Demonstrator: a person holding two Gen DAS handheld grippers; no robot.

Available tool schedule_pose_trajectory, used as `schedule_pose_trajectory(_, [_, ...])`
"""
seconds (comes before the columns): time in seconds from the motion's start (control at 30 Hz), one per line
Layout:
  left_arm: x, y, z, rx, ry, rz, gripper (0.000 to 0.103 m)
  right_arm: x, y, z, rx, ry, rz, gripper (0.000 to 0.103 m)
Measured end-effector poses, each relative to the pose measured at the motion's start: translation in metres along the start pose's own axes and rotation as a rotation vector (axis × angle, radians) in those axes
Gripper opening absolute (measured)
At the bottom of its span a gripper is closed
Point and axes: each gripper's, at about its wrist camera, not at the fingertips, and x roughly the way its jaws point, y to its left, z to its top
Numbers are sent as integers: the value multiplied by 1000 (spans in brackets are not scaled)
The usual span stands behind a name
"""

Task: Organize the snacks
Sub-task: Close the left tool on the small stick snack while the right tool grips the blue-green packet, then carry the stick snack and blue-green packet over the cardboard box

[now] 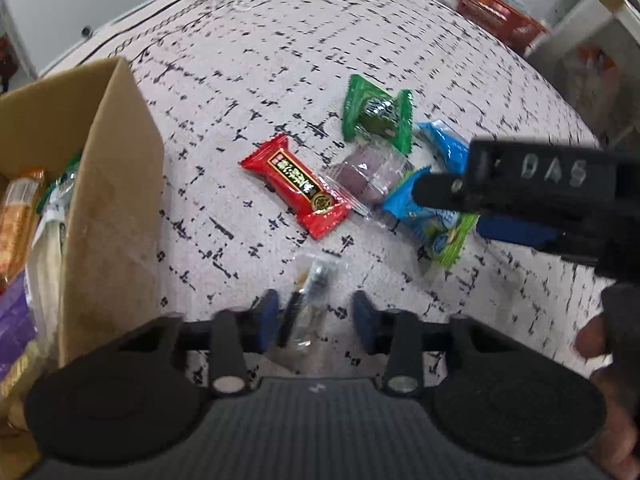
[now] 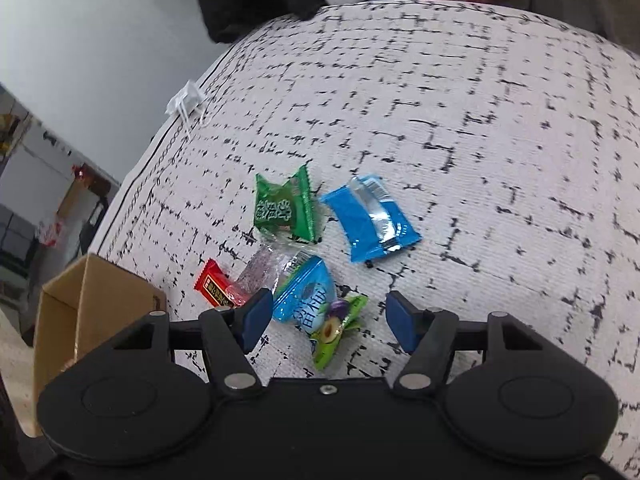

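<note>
A: Where do we stand with the snacks?

B: We judge it partly done. The cardboard box (image 1: 116,184) at our left already holds several packets: an orange one (image 1: 18,216), a pale one and something purple. Still out on the worktop (image 2: 460,128) are six: a red bar (image 1: 294,186), a green packet (image 2: 284,210), a clear wrapper with a purple sweet (image 1: 366,176), a plain blue packet (image 2: 370,220), a blue-and-green plum packet (image 2: 320,314), and a small clear sachet (image 1: 314,280).

A: And our tongs?

B: The left tongs (image 1: 316,316) are parted to a middling gap, holding nothing, with the clear sachet lying just in front of and between the fingers. The right tongs (image 2: 326,316) stand wide, also holding nothing, with the plum packet between the blue pads (image 2: 256,314), not yet pinched.

A: So what is left?

B: All six loose packets still need to go in the box, as we read it. The five coloured ones lie in a tight cluster, some touching or overlapping, so each should be lifted without dragging a neighbour.

A: The surface?

B: A white cloth with a broken black grid pattern and a dark line border covers the worktop; a white tag (image 2: 186,98) hangs at its far edge.

A: The room?

B: A pale wall, an orange-red basket (image 1: 500,16) and a white shelf unit (image 1: 592,24) beyond the far side. The rest is too blurred to name.
</note>
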Motion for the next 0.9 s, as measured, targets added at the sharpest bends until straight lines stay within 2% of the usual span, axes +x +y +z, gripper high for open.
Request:
schedule_pose_trajectory(0.23, [-6, 6, 8, -42, -30, -23, 18, 10, 5, -3, -41, 12, -1, 62])
schedule_pose_trajectory(0.3, [-11, 6, 10, -43, -46, -20, 18, 11, 7, -4, -57, 15, -13, 43])
schedule_pose_trajectory(0.4, [-18, 7, 12, -43, -62, -27, 18, 10, 5, -4, -50, 27, -3, 34])
schedule_pose_trajectory(0.53, [-34, 7, 15, -38, -90, -31, 18, 1, 11, -4, -59, 24, 55, 33])
schedule_pose_trajectory(0.9, [-86, 22, 12, -49, -188, -18, 18, -34, 30, -3, -86, -45, 100, 32])
